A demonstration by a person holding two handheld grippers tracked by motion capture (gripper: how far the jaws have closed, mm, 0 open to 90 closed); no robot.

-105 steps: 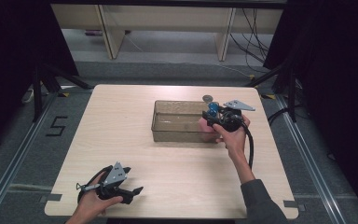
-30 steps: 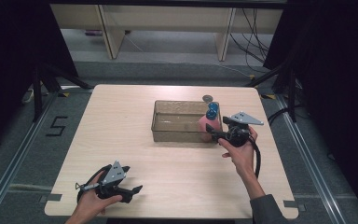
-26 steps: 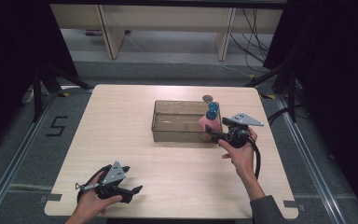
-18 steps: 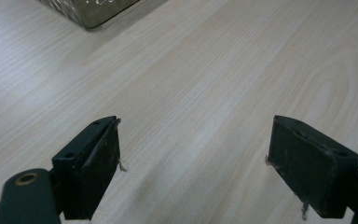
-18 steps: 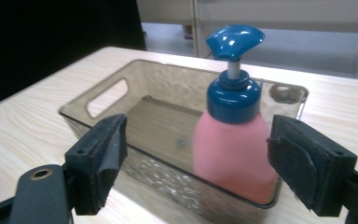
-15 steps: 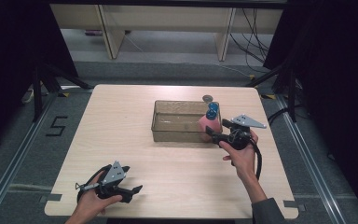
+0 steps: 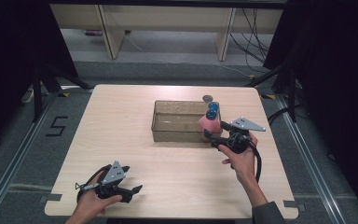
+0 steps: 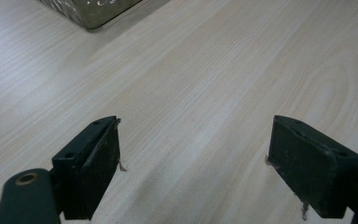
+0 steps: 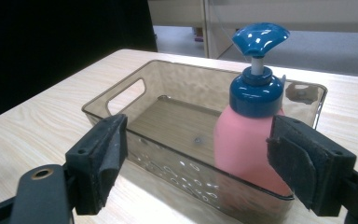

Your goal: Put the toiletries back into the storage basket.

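High view: right gripper (image 7: pixel 213 136) held level beside the bin (image 7: pixel 168 127), jaws apart; pink bottle (image 7: pixel 209 122) stands inside.

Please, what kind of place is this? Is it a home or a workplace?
Probably a lab or recording workspace, not a home. A plain wooden table stands between black curtains, with loose cables on the floor behind and a "5" marked on the floor beside it.
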